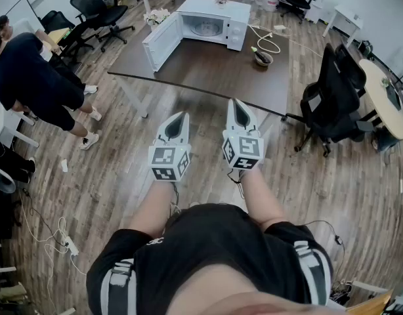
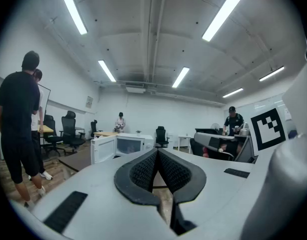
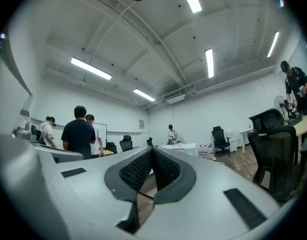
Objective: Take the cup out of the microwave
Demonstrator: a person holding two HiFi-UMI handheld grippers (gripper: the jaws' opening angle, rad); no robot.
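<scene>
The white microwave (image 1: 218, 15) stands at the far end of a dark brown table (image 1: 208, 67), its door (image 1: 161, 41) swung open to the left. A pale round shape shows inside the cavity (image 1: 206, 28); I cannot tell whether it is the cup. My left gripper (image 1: 182, 115) and right gripper (image 1: 237, 102) are held side by side over the wooden floor, short of the table's near edge. Both are shut with nothing between the jaws. In the left gripper view the shut left gripper (image 2: 157, 152) points toward the microwave (image 2: 124, 145). The right gripper (image 3: 152, 149) also shows shut.
A small bowl (image 1: 262, 58) and a white cable (image 1: 268, 42) lie on the table's right side. A black office chair (image 1: 334, 97) stands right of the table. A person in dark clothes (image 1: 31, 77) bends at the left. More chairs (image 1: 96, 8) and desks stand behind.
</scene>
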